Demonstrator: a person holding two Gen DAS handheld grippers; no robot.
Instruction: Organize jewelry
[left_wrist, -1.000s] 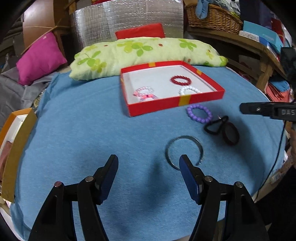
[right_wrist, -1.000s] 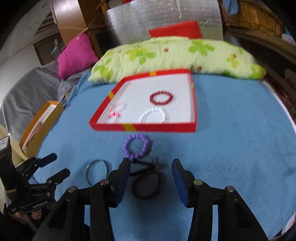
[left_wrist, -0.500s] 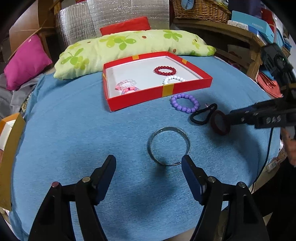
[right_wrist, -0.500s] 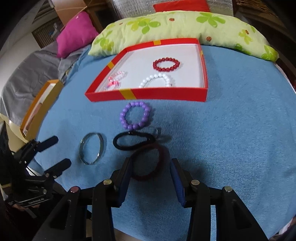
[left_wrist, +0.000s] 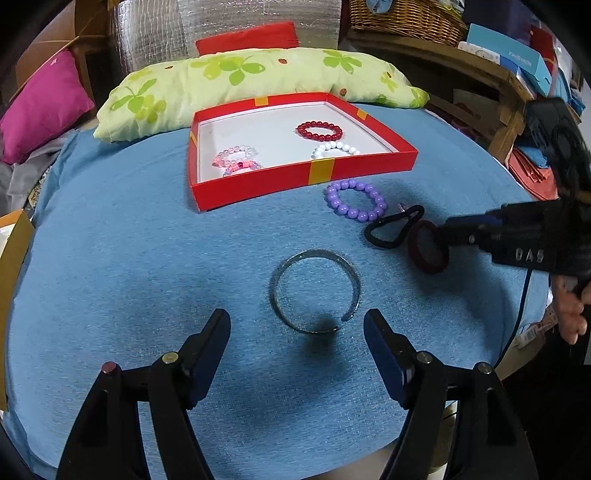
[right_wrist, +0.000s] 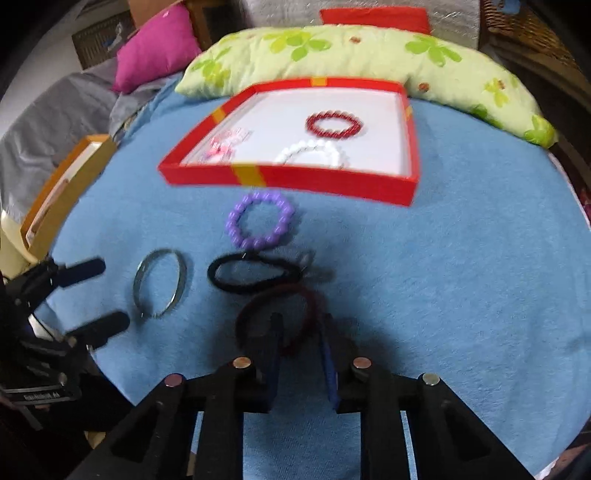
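A red box (left_wrist: 364, 168) (right_wrist: 332, 182) with a white floor holds a red, a white and pink bead bracelets. On the blue cloth in front lie a purple bead bracelet (left_wrist: 355, 199) (right_wrist: 260, 221), a black hair tie (left_wrist: 391, 229) (right_wrist: 251, 275), a dark red band (left_wrist: 428, 247) (right_wrist: 312, 301) and a silver bangle (left_wrist: 314, 291) (right_wrist: 159, 282). My left gripper (left_wrist: 297, 332) is open, just short of the bangle. My right gripper (right_wrist: 301, 332) has closed on the near edge of the dark red band.
A green-patterned pillow (left_wrist: 258, 81) lies behind the box, a pink cushion (left_wrist: 40, 107) at the far left. An orange-edged box (right_wrist: 62, 188) sits at the table's left edge. Shelves and a wicker basket (left_wrist: 402, 14) stand at the right.
My right gripper moved forward and narrowed its jaws onto the dark red band. My left gripper drew closer to the silver bangle and stays open.
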